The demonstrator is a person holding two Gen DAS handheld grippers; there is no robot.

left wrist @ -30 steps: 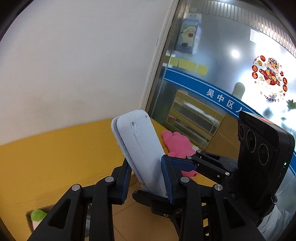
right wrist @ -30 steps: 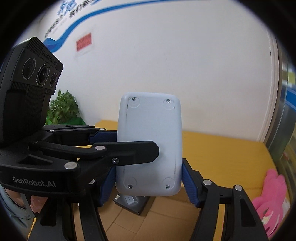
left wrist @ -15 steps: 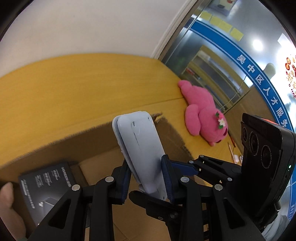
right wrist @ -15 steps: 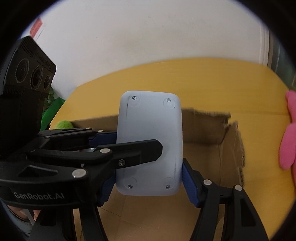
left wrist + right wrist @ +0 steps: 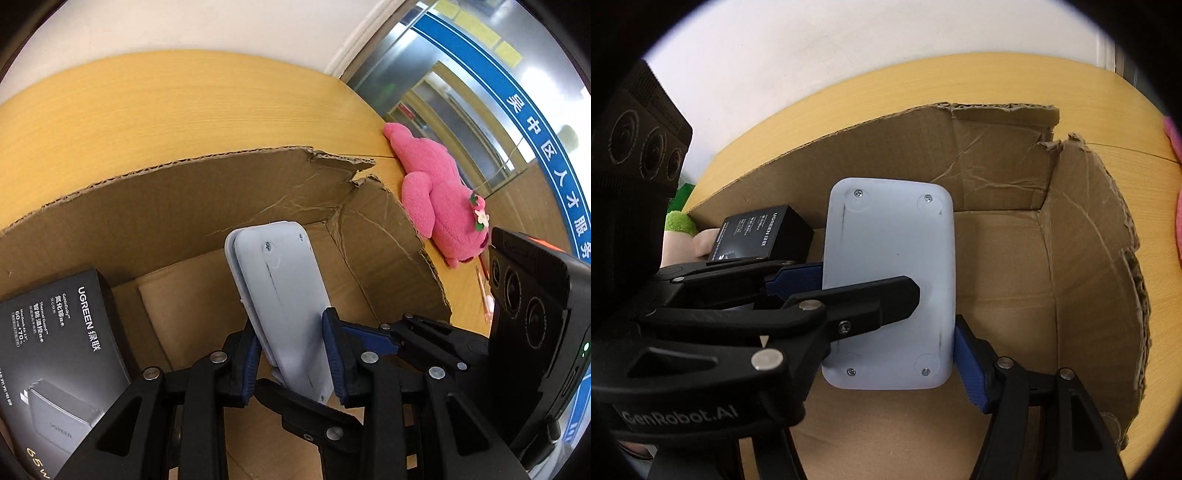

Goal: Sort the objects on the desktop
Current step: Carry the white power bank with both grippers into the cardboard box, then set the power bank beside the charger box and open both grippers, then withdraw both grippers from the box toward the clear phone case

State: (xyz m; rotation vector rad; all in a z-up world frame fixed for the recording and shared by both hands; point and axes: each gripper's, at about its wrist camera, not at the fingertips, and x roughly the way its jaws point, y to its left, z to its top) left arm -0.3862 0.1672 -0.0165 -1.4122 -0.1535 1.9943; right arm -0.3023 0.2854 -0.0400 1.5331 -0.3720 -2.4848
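Observation:
Both grippers hold one flat, pale grey device (image 5: 280,295) with rounded corners and small screws on its back (image 5: 894,251). My left gripper (image 5: 291,354) is shut on its thin sides. My right gripper (image 5: 890,354) is shut across its width, with the blue pad of one finger (image 5: 967,354) against the right edge. The left gripper's black finger (image 5: 857,310) lies across the device's face. The device is tilted inside an open cardboard box (image 5: 184,206), above the box floor (image 5: 997,332). A black UGREEN carton (image 5: 62,350) lies in the box's left part (image 5: 764,236).
The box stands on a yellow wooden table (image 5: 166,99), and its walls are torn at the far right corner (image 5: 1052,125). A pink plush toy (image 5: 436,199) lies to the right of the box. A person's finger (image 5: 701,243) touches the black carton, beside something green and fuzzy (image 5: 679,223).
Both grippers came down together with the grey device, from wall height into the cardboard box, and tipped to look downward. Neither grip has changed.

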